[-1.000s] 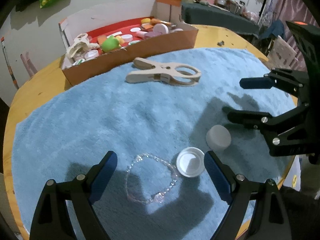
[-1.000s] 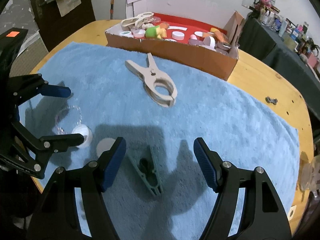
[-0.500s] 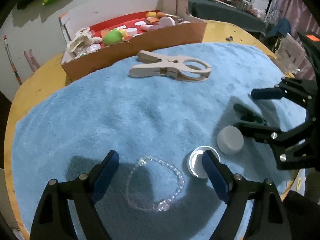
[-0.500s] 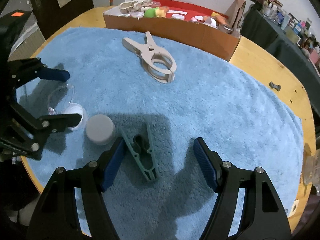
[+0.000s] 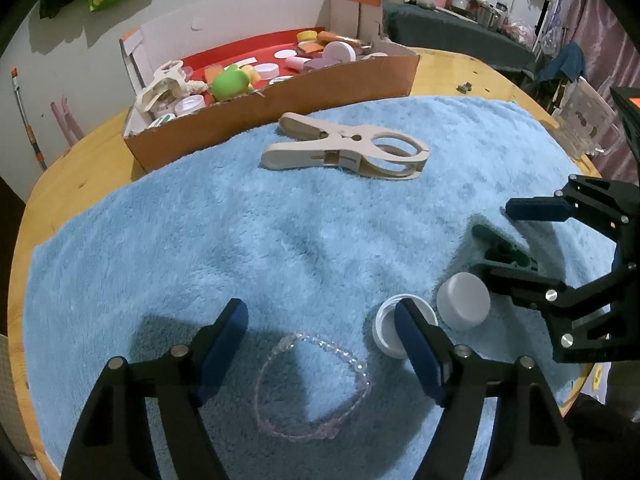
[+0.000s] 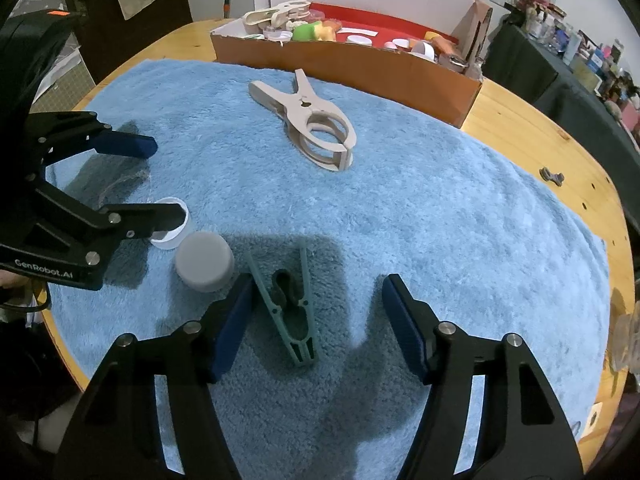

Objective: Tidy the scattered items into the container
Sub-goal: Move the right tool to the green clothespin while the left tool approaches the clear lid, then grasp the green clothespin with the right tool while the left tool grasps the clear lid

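My left gripper (image 5: 322,340) is open and low over the blue towel, with a clear bead bracelet (image 5: 312,390) between its fingers and an open white cap (image 5: 390,330) by its right finger. A closed white lid (image 5: 464,300) lies just right of that. My right gripper (image 6: 318,320) is open and straddles a green clothespin (image 6: 290,300). The lid (image 6: 205,261) sits beside its left finger. A large beige clamp (image 5: 344,154) lies farther back, before the cardboard box (image 5: 272,108) that holds several small items.
The blue towel (image 6: 440,208) covers a round wooden table (image 6: 560,136). A small dark metal part (image 6: 551,176) lies on the bare wood at the right. The two grippers are close together near the table's front edge.
Both grippers have moved forward and lower over the towel. The bracelet now lies between the left fingers and the green clothespin between the right fingers. Both stayed open.
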The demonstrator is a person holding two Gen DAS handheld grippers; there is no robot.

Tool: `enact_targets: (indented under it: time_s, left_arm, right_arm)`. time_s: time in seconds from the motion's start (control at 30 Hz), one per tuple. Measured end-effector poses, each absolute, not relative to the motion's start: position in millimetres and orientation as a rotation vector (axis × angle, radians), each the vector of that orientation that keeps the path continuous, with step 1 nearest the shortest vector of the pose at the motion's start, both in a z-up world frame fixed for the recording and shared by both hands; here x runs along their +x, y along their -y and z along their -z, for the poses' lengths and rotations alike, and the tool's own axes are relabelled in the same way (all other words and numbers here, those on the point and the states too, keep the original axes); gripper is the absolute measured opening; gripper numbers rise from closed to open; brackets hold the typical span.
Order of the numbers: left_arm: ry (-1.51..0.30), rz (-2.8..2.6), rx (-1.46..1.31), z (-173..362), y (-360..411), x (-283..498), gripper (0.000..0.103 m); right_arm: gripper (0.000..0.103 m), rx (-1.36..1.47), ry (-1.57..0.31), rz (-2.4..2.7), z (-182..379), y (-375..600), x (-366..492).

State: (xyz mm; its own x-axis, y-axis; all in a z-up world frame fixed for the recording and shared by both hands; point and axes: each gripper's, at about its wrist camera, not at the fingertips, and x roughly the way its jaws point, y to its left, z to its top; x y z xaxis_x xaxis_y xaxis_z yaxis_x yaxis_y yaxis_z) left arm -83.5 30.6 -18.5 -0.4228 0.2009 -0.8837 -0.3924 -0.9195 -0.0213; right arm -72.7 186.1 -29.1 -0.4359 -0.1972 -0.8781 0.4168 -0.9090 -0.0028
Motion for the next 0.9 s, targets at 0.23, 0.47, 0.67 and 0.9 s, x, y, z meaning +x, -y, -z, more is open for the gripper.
enact_targets:
  time_s: [0.23, 0.47, 0.67, 0.9]
  left_arm:
    - [-0.280, -2.375, -1.416, 17, -34, -79, 0.068]
    - [-0.278, -2.367, -1.410, 17, -35, -76, 0.060]
    - [-0.266, -2.356, -1.411, 16, -34, -73, 0.056]
    - [-0.216, -2.322, -1.395, 10, -31, -68, 0.055]
  right_arm:
    - [0.061, 1.398, -0.297, 2.378, 29, -187, -67]
    - [0.060, 1.394, -0.300, 2.378, 30, -187, -65]
    - [0.060, 1.393, -0.299, 2.379, 30, -187, -65]
    - [0.060, 1.394, -0.301, 2.378, 30, -186, -65]
